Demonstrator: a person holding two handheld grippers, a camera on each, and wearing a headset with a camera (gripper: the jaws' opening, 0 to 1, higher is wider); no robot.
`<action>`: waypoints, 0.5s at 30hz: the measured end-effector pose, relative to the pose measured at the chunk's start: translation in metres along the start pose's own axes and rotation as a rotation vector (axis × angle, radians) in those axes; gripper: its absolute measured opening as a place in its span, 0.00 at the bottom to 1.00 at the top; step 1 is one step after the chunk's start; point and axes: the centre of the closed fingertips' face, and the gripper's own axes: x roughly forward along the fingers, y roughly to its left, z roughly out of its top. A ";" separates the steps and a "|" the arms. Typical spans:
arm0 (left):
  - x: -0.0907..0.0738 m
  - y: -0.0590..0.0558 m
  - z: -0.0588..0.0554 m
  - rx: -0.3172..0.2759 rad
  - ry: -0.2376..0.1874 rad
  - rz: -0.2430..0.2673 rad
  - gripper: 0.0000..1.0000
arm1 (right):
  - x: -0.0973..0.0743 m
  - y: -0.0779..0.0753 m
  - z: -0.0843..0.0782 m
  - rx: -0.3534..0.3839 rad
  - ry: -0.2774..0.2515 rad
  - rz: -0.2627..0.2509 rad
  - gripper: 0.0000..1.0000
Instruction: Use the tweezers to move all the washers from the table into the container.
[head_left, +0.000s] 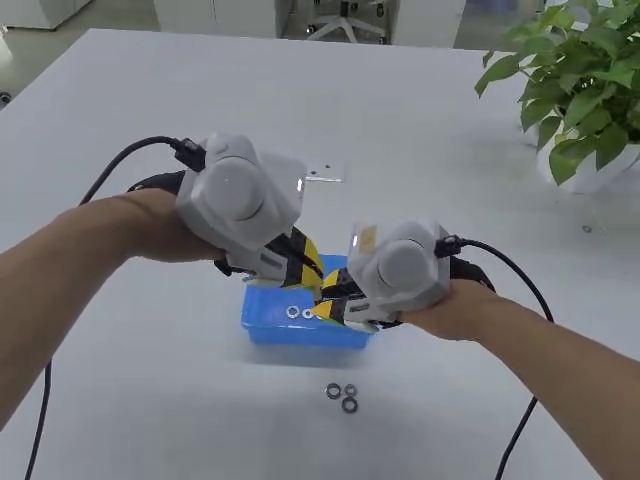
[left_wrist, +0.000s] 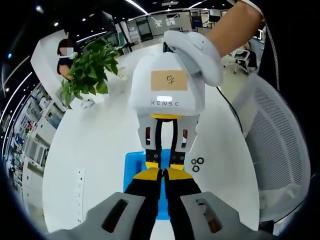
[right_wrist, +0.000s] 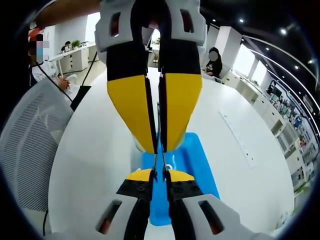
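The left claw (left_wrist: 162, 172) and right claw (right_wrist: 160, 176) both squeeze shut on the thin silver metal tweezers (right_wrist: 157, 150) above the blue plastic container (head_left: 300, 335), likely to drop a washer in, while 3 small metal ring washers (head_left: 342, 394) wait on the white tabletop (head_left: 150, 400) nearby.

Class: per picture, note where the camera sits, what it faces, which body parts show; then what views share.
Head view: headset, looking down at the table; both forearms show.
Left gripper view: on the left hand-held gripper, facing the right hand-held gripper; forearm shows.
Right gripper view: reversed, facing the left one holding tweezers; arm shows.
All share the blue container.
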 end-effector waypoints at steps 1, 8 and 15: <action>0.000 -0.001 0.000 0.000 0.001 0.000 0.06 | -0.001 0.001 0.000 -0.001 0.000 -0.001 0.12; -0.003 -0.009 0.004 0.011 0.003 0.001 0.06 | -0.006 0.008 0.002 -0.007 -0.004 -0.008 0.12; -0.001 -0.014 0.006 0.012 0.001 -0.006 0.06 | -0.009 0.016 0.001 -0.004 -0.008 -0.011 0.12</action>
